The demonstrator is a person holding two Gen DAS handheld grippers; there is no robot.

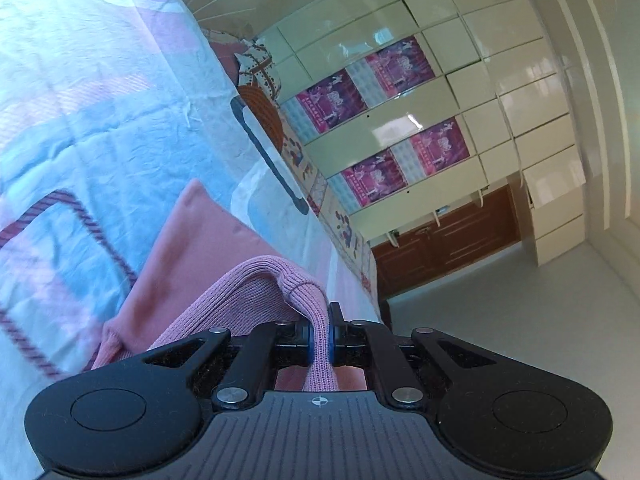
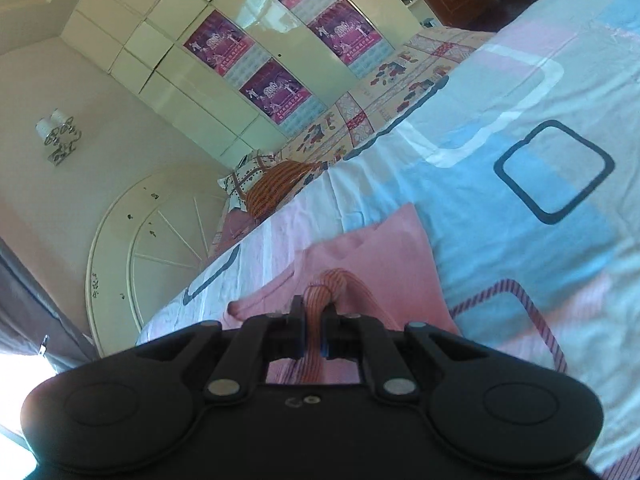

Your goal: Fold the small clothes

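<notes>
Bedroom setting: bed (image 1: 72, 92) with a blue, pink and white patterned sheet, cream wardrobe (image 1: 452, 92) with purple posters behind.

Left tool (image 1: 320, 334): clenched on a ribbed band of the pink garment (image 1: 180, 260); the knit loops up over the fingertips and runs down between the blue pads (image 1: 332, 340). Right tool (image 2: 312, 332): clenched on a ribbed, striped-looking edge of the same garment (image 2: 384, 248), the fabric bunched into a narrow fold between the jaws.

Garment: one end raised in both tools; the rest trails forward and lies flat on the sheet, well in from the far edge of the bed, where a patterned pillow (image 2: 276, 188) sits near the headboard (image 2: 160, 240).

Judgement: a fold in progress, with the held edge likely to be carried over the flat part.

Risks:
- Each grip takes only a thin fold of stretchy knit; tension could pull it free.
- Uneven travel of the two tools would skew the fold line.
- Dragging could ruck the flat part or the loose sheet beneath.

Not resolved:
- Garment type; which edge is held (hem, cuff or waistband).
- Near part of the garment, hidden below both tool bodies.
- Whether one or two layers sit in each grip.
- Strong fisheye tilt makes the height above the bed hard to judge.
</notes>
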